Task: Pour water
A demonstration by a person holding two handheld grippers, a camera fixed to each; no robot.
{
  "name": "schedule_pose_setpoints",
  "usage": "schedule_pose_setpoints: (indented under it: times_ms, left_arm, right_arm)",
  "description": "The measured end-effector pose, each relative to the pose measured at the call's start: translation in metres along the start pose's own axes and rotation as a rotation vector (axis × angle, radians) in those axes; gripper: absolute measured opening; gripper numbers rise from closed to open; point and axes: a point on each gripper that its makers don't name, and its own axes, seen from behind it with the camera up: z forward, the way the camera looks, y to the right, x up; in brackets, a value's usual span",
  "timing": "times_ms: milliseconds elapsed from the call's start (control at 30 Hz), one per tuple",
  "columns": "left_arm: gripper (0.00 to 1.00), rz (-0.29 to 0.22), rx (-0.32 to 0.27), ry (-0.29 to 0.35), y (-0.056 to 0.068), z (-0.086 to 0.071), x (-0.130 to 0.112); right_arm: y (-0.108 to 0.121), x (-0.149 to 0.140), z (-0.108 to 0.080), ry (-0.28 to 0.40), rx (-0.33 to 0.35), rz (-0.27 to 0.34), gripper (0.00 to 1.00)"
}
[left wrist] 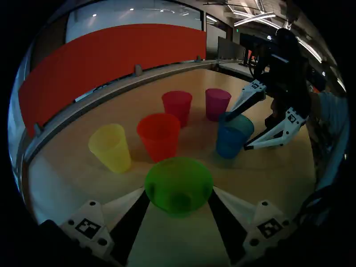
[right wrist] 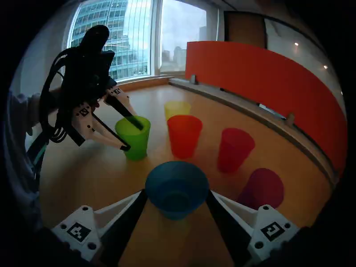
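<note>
Left gripper: in the left gripper view I see its two fingers closed narrow on the green cup, one finger pressing each side of the wall. The cup sits upright, mouth open toward the camera, at the near edge of the group. I cannot tell whether there is water inside.

Right gripper: in the right gripper view it is in the same condition, with both fingers pressed on the sides of the blue cup, which is upright between them. The contents are not legible either.

Cross-check, left gripper view: the right gripper appears at far right, its white fingers bracketing the blue cup, whose base looks to rest on the worktop. In the right gripper view the left gripper appears at left with the green cup between its fingertips, base apparently on the wood.

Other cups, left gripper view: the yellow cup is at left, the orange cup is just right of it and apart, the red cup is farther back, and the magenta cup is right of the red one and just behind the blue cup. All four stand upright, and none of them touch.

Surroundings: an orange partition runs along the far edge of the worktop. Windows stand behind the left gripper in the right gripper view.
</note>
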Motion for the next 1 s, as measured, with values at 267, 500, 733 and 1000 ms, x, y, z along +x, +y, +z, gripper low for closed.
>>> schedule_pose_setpoints:
  times_ms: [267,500,733,1000]
  left_arm:
    - [0.86,0.0,0.006,0.012,-0.001,-0.006,0.002]
    - [0.86,0.002,0.014,0.034,0.001,-0.012,0.007]
    - [0.86,-0.009,0.016,0.07,0.006,-0.023,0.017]
    - [0.86,-0.014,0.03,0.161,0.016,-0.047,0.045]
  right_arm:
    - [0.003,-0.001,0.008,-0.006,-0.013,-0.009,0.99]
    - [0.002,-0.002,0.01,-0.001,-0.012,0.012,0.89]
    - [0.003,0.011,-0.001,0.054,-0.019,0.047,0.89]
    - [0.0,0.043,-0.034,0.155,-0.048,0.053,0.89]
